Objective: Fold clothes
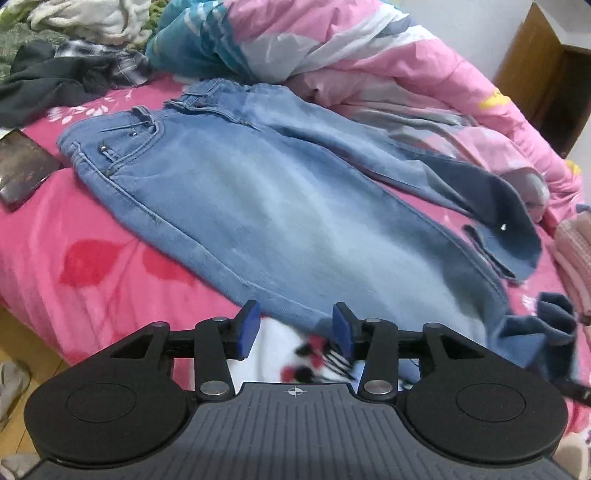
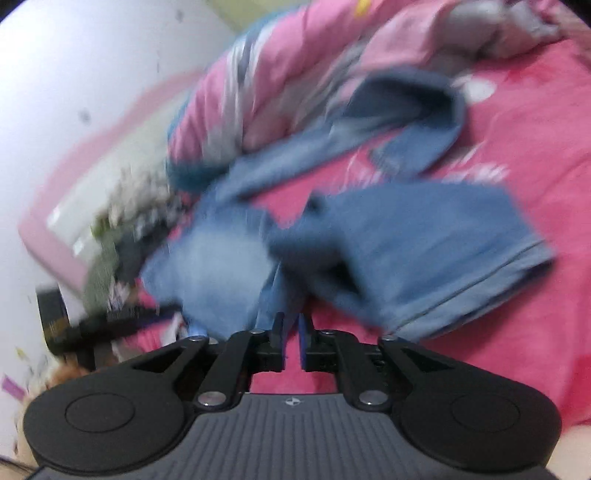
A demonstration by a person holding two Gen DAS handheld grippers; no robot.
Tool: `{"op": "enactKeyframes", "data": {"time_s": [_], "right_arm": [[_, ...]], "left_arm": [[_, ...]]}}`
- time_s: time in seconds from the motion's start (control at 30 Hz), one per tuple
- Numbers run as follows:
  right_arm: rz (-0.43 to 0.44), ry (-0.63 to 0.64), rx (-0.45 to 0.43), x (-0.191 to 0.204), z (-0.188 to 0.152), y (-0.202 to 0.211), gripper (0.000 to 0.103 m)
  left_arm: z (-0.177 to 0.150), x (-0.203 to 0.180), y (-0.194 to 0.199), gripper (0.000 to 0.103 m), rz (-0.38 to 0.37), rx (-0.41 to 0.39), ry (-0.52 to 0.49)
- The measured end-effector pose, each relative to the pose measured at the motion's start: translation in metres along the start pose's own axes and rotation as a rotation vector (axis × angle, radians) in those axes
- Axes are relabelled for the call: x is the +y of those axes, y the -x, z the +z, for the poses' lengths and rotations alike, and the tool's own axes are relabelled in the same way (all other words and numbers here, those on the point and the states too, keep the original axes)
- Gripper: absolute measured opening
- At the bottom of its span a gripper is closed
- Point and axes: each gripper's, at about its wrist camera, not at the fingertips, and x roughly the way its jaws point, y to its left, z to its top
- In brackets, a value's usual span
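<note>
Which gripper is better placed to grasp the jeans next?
Probably the right gripper: denim of the jeans hangs just at its narrowly parted tips. The left gripper is open over white printed cloth, with the jeans farther ahead.

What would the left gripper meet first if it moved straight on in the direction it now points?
Most likely the jeans: the left gripper is open, and the denim leg lies spread directly ahead on the pink bedsheet. Depth is uncertain.

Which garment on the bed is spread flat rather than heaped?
The light blue jeans, laid out lengthwise on the pink sheet. The black garment and cream knit behind them lie bunched.
</note>
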Motion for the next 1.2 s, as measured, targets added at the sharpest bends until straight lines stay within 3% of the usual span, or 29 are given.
{"op": "enactKeyframes", "data": {"time_s": [0.13,0.3,0.53,0.63,0.73,0.8,0.9,1.0,1.17,1.2], "right_arm": [[-0.065,-0.016,-0.138,-0.016,0.014,0.031,0.028],[-0.093,-0.087,-0.181,-0.042,0.014,0.047,0.029],[-0.136,-0.115,-0.221,-0.073,0.017,0.075,0.033],[-0.148,-0.092,-0.247,-0.079,0.036,0.078,0.043],[-0.146,-0.064,-0.242,-0.082,0.066,0.064,0.046],[-0.139,-0.045,-0.223,-0.084,0.086,0.048,0.061],[-0.136,-0.011,-0.179,-0.085,0.115,0.013,0.069],[-0.153,0.011,-0.135,-0.089,0.135,-0.028,0.079],[-0.232,0.024,-0.026,-0.108,0.145,-0.094,0.08],[-0.233,0.014,-0.012,-0.112,0.145,-0.102,0.071]], "left_arm": [[0.003,-0.02,0.015,0.043,-0.01,-0.029,-0.034],[0.005,-0.053,0.017,0.043,-0.053,-0.055,-0.074],[0.034,-0.106,-0.014,0.044,-0.132,-0.069,-0.117],[0.052,-0.131,-0.033,0.046,-0.149,-0.111,-0.156],[0.07,-0.151,-0.059,0.048,-0.141,-0.148,-0.19],[0.078,-0.162,-0.082,0.048,-0.134,-0.154,-0.234],[0.092,-0.174,-0.123,0.056,-0.135,-0.139,-0.292],[0.104,-0.176,-0.164,0.057,-0.112,-0.111,-0.243],[0.109,-0.167,-0.203,0.057,-0.086,-0.134,-0.149],[0.107,-0.165,-0.207,0.057,-0.081,-0.151,-0.147]]}}
